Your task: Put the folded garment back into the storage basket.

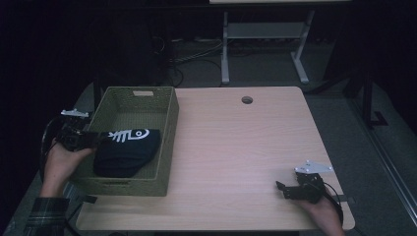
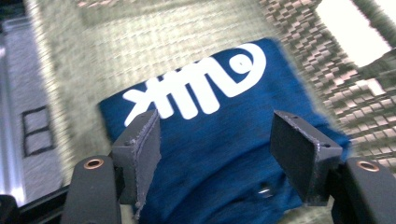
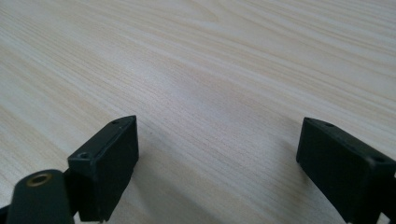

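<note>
High view: left gripper (image 1: 96,139) at the woven basket (image 1: 169,142), its fingers beside the folded blue garment (image 1: 129,152) lying inside; right gripper (image 1: 283,189) low over the tabletop (image 1: 236,147).
Left gripper view: fingers (image 2: 145,140) wide, garment between them, unpressed.
Right gripper view: fingers (image 3: 109,163) wide, nothing held.

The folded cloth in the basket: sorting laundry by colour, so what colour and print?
Dark blue cloth with a white fish-skeleton print, clearest in the left gripper view.

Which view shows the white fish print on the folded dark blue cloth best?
The left gripper view: the fish print is large and whole on the cloth. The high view shows it small, inside the basket. The right gripper view shows bare table.
</note>
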`<state>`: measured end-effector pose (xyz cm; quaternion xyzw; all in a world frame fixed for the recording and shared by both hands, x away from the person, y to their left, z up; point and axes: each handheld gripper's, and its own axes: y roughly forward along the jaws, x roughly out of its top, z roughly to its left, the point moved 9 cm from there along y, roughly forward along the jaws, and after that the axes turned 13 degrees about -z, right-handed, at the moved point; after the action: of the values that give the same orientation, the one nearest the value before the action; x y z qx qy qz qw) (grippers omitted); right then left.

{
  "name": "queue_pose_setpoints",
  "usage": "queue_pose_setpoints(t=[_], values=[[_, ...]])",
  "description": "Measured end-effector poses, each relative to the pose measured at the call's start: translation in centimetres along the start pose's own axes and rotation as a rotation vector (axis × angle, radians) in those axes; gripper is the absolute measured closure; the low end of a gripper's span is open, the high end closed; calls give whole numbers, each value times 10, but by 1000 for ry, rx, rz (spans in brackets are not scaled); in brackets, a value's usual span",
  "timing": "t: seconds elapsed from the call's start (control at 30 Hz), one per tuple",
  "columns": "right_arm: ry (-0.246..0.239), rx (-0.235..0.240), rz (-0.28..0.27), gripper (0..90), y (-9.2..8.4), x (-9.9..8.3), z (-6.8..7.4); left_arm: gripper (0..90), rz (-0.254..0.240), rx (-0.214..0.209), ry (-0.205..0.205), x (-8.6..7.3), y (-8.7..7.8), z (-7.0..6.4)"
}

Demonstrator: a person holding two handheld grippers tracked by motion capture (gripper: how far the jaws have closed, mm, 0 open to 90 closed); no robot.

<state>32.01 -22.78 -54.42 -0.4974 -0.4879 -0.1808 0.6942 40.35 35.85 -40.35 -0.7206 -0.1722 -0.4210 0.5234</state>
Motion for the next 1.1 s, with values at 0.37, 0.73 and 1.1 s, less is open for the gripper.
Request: queue_pose_setpoints(t=[0.37,0.73,1.1], values=[[1,1,0,127,0,0,0,300,-73,-88,36,26,10,-48],[1,0,0,126,0,0,0,180,-97,-170,71,40,32,-97],[0,0,0,126,0,0,0,130,-139,-251,95,52,50,-150]])
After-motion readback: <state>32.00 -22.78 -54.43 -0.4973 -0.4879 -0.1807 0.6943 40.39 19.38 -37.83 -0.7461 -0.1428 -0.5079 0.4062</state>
